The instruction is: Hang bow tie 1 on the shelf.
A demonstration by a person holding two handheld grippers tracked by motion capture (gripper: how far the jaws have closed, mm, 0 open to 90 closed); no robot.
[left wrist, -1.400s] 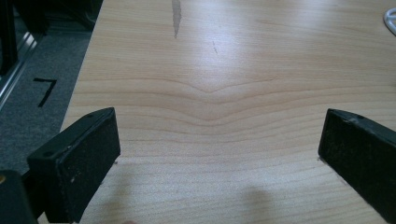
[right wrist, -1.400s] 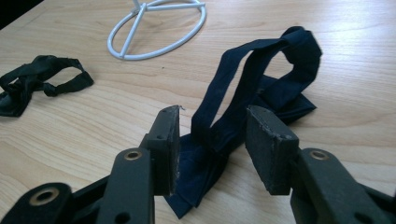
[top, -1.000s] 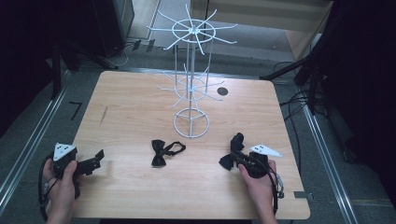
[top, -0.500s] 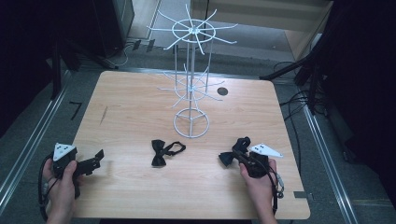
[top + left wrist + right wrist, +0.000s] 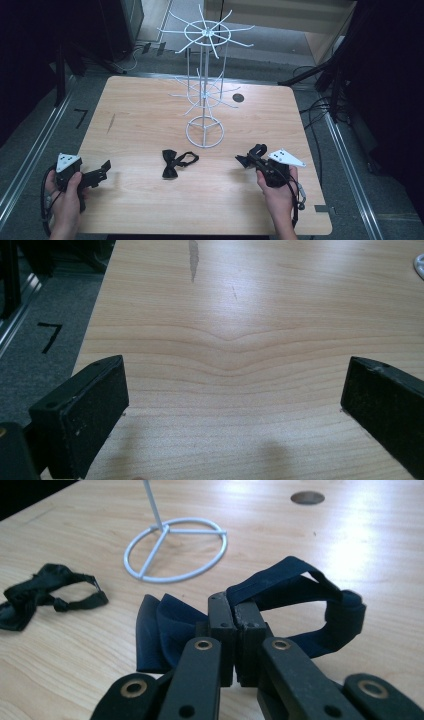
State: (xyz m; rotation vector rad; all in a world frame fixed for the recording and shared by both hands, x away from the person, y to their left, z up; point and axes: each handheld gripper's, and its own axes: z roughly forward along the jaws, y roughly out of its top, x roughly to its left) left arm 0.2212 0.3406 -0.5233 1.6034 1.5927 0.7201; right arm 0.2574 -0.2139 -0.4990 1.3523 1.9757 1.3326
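My right gripper (image 5: pixel 254 159) (image 5: pixel 234 614) is shut on a dark blue bow tie (image 5: pixel 259 149) (image 5: pixel 161 630), pinching it at its middle. The wings hang to the left and the strap loops off to the right, a little above the wooden table (image 5: pixel 150 110). A second, black bow tie (image 5: pixel 172 163) (image 5: pixel 31 598) lies flat on the table to the left, in front of the white wire rack (image 5: pixel 204 75). My left gripper (image 5: pixel 102 171) (image 5: pixel 235 385) rests at the table's near left corner, open, with bare wood between its pads.
The rack's ring base (image 5: pixel 205 131) (image 5: pixel 175 550) stands at mid-table, with wire arms spreading out at two levels above it. A dark round hole (image 5: pixel 238 97) (image 5: pixel 307 497) sits in the tabletop behind it. Cables and dark stands lie on the floor around the table.
The right gripper's jaws have closed on the blue bow tie and lifted it slightly off the table. The left gripper and the black bow tie have stayed put.
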